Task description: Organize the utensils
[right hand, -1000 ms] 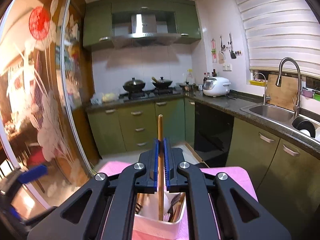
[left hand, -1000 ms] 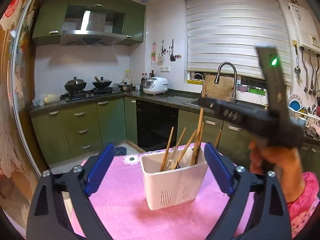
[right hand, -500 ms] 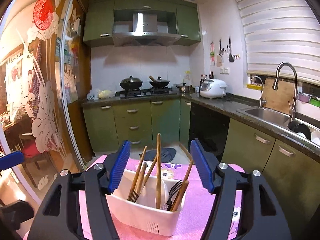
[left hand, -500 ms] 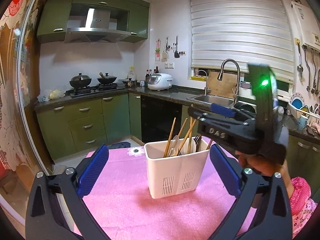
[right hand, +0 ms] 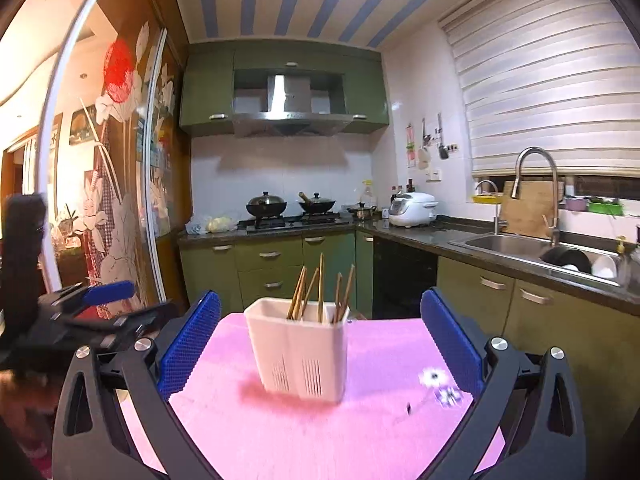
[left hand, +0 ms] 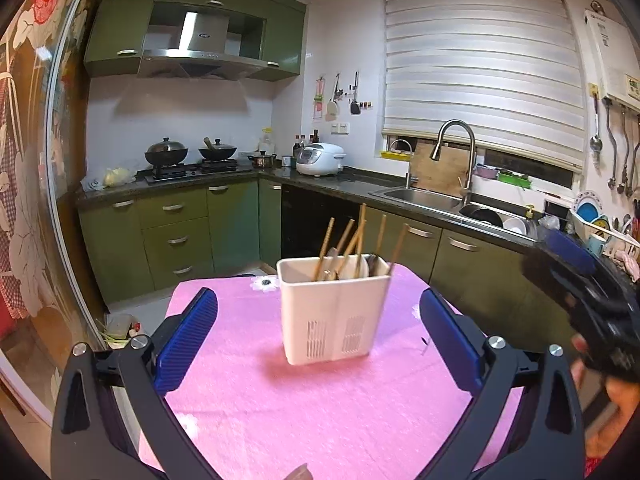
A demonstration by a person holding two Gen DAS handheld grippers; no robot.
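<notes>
Two grippers hang over the pink mat (left hand: 280, 408), left gripper (left hand: 318, 336) and right gripper (right hand: 320, 340) both with jaws spread wide, holding nothing. Between them the white utensil caddy (left hand: 334, 312) stands upright mid-mat. About six wooden chopsticks (left hand: 360, 236) stick up from it, leaning slightly, among spoons.

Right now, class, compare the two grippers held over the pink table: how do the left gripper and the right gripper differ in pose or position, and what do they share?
The left gripper looks slightly down at the white utensil holder, seeing inside it; the right gripper views it from lower, closer to rim level. The left gripper faces the holder's front squarely; the right gripper meets it toward a corner. Shared: both are open, empty, with blue pads, and frame the holder without touching it.
</notes>
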